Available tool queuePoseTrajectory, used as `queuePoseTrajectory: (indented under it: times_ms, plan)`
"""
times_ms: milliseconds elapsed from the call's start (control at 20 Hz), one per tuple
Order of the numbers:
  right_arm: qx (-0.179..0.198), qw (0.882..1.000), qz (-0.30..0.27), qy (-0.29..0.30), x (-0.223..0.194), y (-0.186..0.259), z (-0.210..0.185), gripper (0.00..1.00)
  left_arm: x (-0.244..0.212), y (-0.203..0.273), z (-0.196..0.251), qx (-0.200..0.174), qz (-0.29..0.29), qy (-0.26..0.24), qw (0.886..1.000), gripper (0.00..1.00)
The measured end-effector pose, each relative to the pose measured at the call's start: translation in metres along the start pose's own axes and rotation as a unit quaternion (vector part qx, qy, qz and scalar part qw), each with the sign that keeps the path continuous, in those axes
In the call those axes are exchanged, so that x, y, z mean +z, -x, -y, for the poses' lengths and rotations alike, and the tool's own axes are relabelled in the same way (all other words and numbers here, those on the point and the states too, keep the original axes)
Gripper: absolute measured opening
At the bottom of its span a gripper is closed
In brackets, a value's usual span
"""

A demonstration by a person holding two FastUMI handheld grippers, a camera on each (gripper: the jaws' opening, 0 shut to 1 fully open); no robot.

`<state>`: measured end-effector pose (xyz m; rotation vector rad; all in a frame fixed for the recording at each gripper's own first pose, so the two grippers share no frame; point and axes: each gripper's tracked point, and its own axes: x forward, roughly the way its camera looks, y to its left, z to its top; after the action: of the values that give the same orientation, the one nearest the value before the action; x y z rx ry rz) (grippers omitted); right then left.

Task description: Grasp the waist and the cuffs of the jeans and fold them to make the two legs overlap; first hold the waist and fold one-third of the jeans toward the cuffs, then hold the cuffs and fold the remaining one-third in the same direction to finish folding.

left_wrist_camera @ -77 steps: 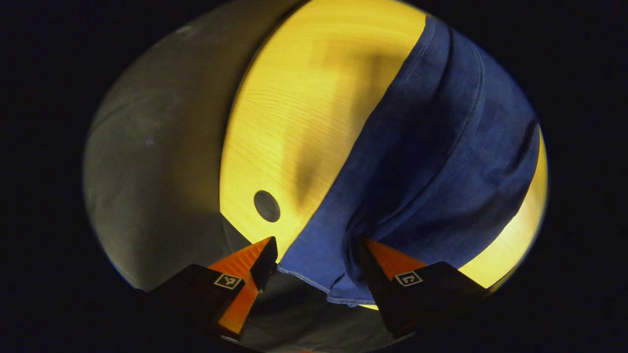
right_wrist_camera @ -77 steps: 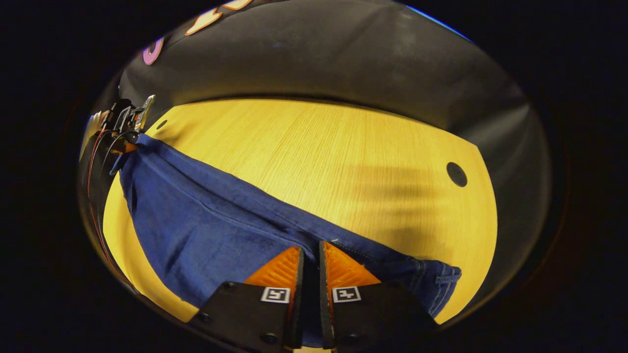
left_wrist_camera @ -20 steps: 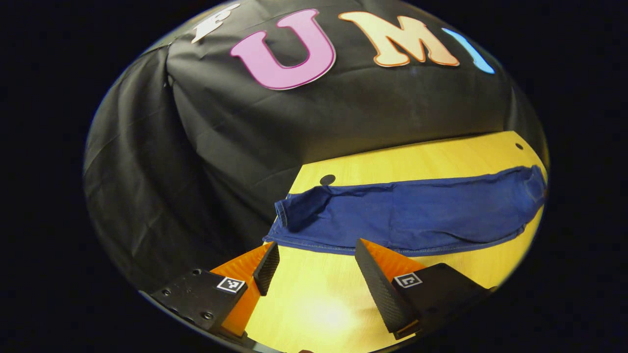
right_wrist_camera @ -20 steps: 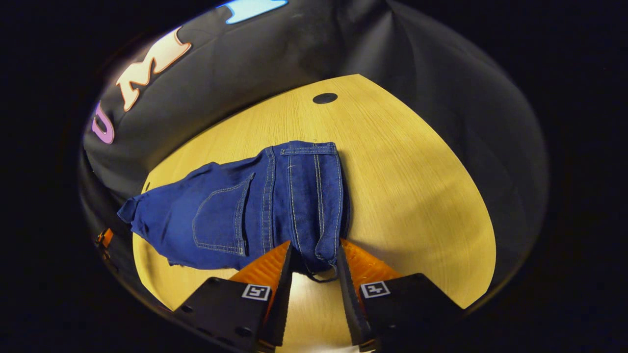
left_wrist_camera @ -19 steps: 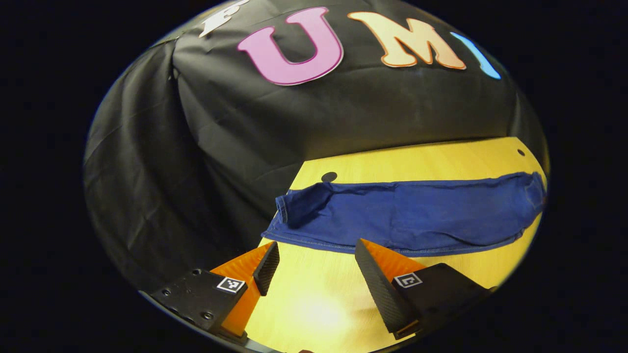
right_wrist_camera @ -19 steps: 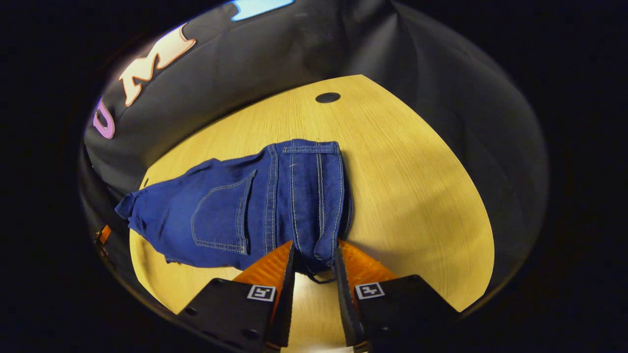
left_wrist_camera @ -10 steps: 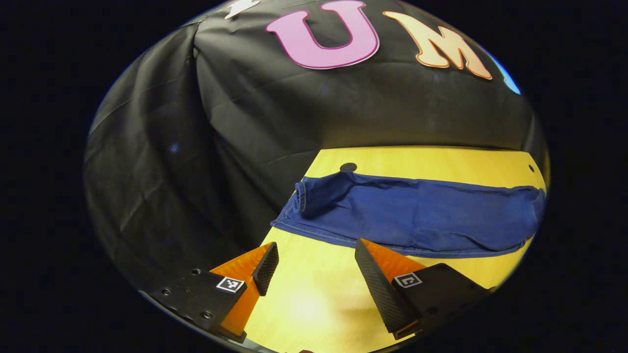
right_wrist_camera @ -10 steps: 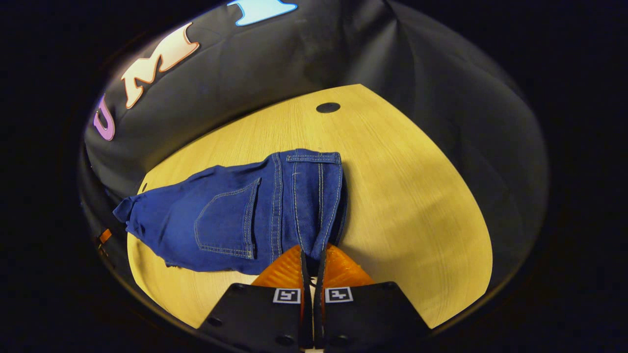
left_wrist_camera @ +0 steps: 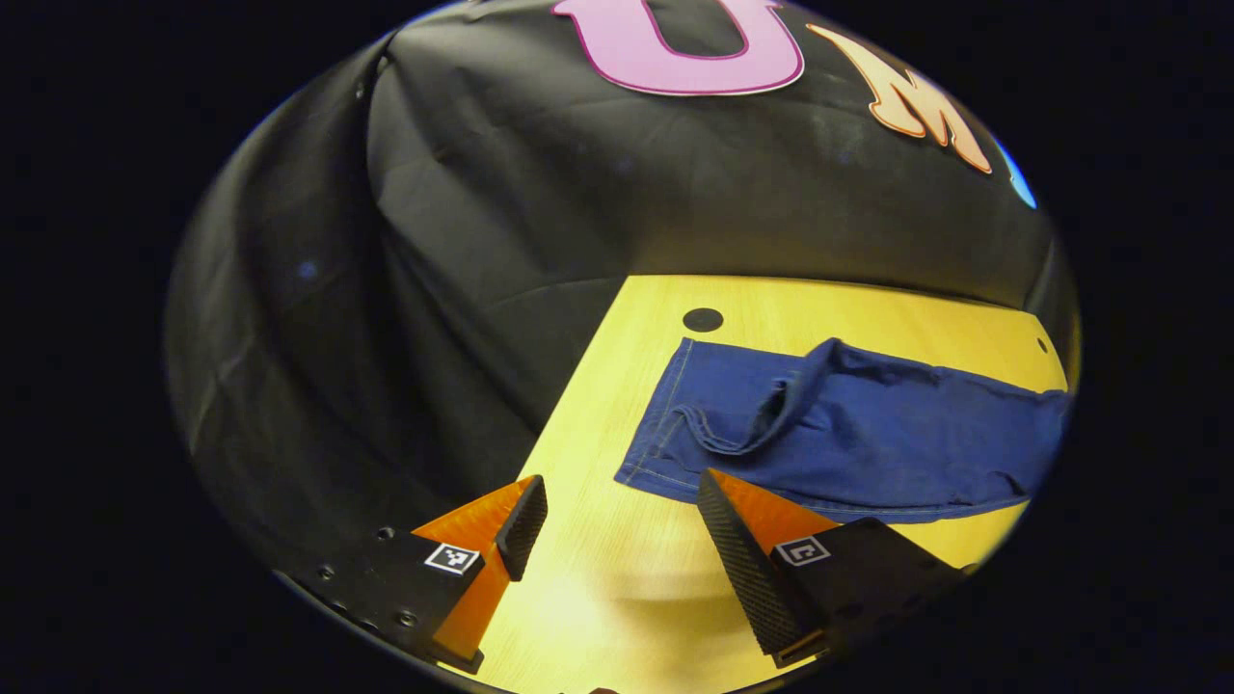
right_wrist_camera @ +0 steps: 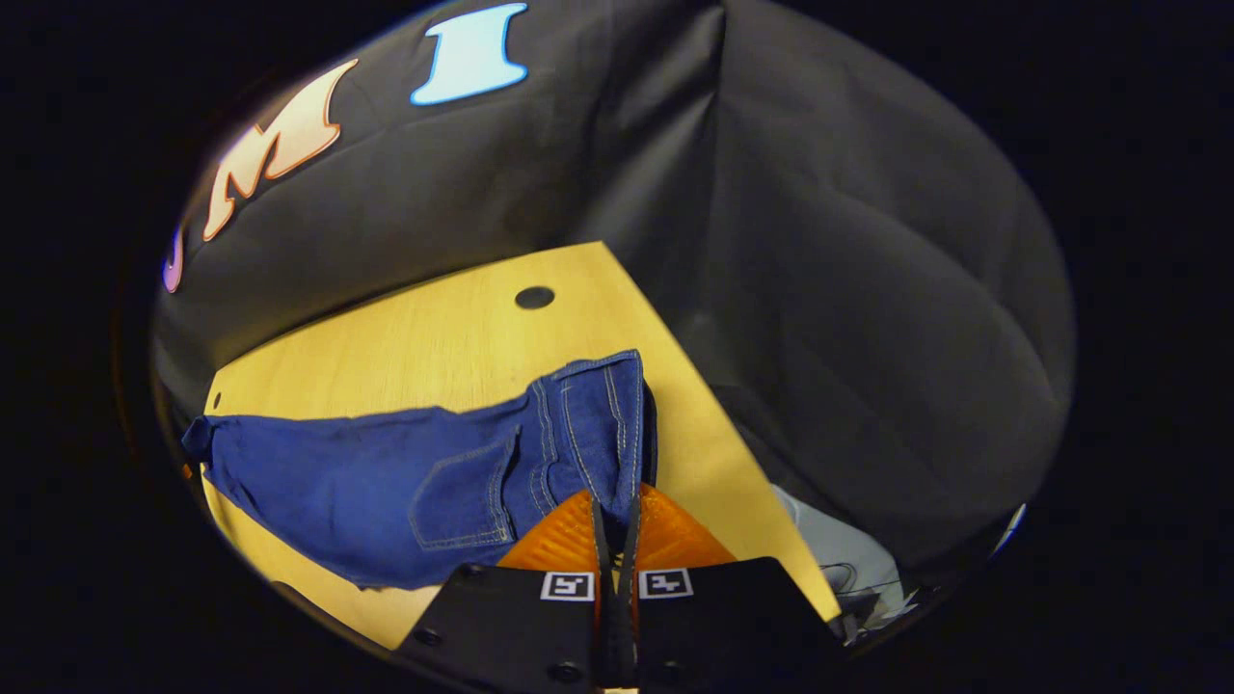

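Blue jeans (left_wrist_camera: 868, 434) lie lengthwise on the yellow wooden table (left_wrist_camera: 598, 578). In the left gripper view their cuff end (left_wrist_camera: 665, 443) lies just ahead, with a rumpled ridge of cloth across the upper leg. My left gripper (left_wrist_camera: 619, 501) hovers open over bare table, short of the cuffs, with nothing between its fingers. In the right gripper view the jeans (right_wrist_camera: 366, 482) show a back pocket (right_wrist_camera: 463, 496) and the waistband (right_wrist_camera: 603, 414). My right gripper (right_wrist_camera: 615, 525) is shut on the near corner of the waist.
A dark round hole (left_wrist_camera: 703, 319) sits in the table beyond the cuffs, and another hole (right_wrist_camera: 534, 297) beyond the waist. The table's right edge (right_wrist_camera: 742, 463) runs close beside the right gripper. Something pale (right_wrist_camera: 848, 569) lies below that edge.
My right gripper has shut on the waist and drawn it toward the table's right edge. The cuff end has slid away from the left edge and one leg has rumpled. The left gripper stays open.
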<state>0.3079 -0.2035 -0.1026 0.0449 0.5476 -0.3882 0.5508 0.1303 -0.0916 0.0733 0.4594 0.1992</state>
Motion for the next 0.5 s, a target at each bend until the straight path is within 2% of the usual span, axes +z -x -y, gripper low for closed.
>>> queuePoseTrajectory:
  times_ms: [150,250,450,500]
  plan:
    - [-0.005,0.999,0.041,0.006,0.025,0.049,-0.027,0.03,-0.003,-0.031,0.007,-0.04,-0.014,-0.019,0.999,0.95]
    - [0.01,0.998,0.066,0.019,0.027,0.089,-0.05,0.03,-0.001,-0.057,0.013,-0.063,-0.021,-0.034,0.997,0.95]
    - [0.07,0.992,0.093,0.054,0.03,0.16,-0.098,0.02,-0.002,-0.088,0.023,-0.112,-0.038,-0.06,0.991,0.95]
    - [0.091,0.989,0.097,0.059,0.022,0.179,-0.099,0.02,-0.002,-0.093,0.025,-0.121,-0.041,-0.068,0.989,0.95]
